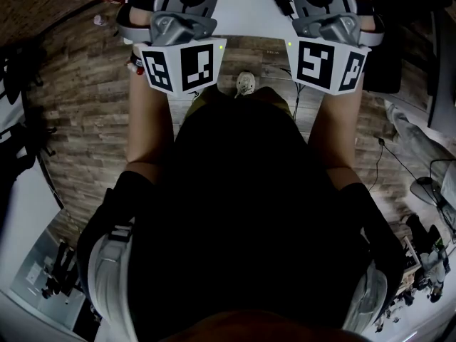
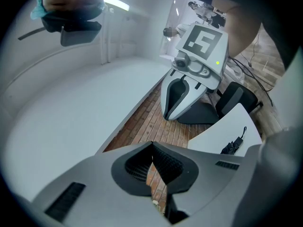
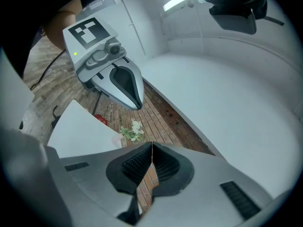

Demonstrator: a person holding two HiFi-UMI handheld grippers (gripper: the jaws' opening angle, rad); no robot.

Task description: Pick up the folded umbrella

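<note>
The left tool (image 2: 152, 144) and right tool (image 3: 152, 145) are both clenched empty over the floor (image 2: 142, 126), with the umbrella (image 2: 232, 144) lying apart on a desk (image 2: 214, 139).

Seen from above, the person wore a black top (image 1: 235, 212) whose black sleeves (image 1: 114, 205) reached about to the elbows. One pale shoe (image 1: 246, 84) showed far off, between the two arms. A black strap (image 1: 141, 7) crossed each hand.

The left gripper (image 2: 152, 145) and the right gripper (image 3: 151, 145) looked alike. Each had a smooth light-grey shell that curved and narrowed toward the jaws. The pads (image 2: 170, 164) were black and ribbed, set in black surrounds. Each shell had a dark slot (image 2: 66, 200) in its side. Each gripper carried a white cube (image 1: 178, 66) printed with black square markers, and a small green light (image 1: 222, 46) glowed beside it.
</note>
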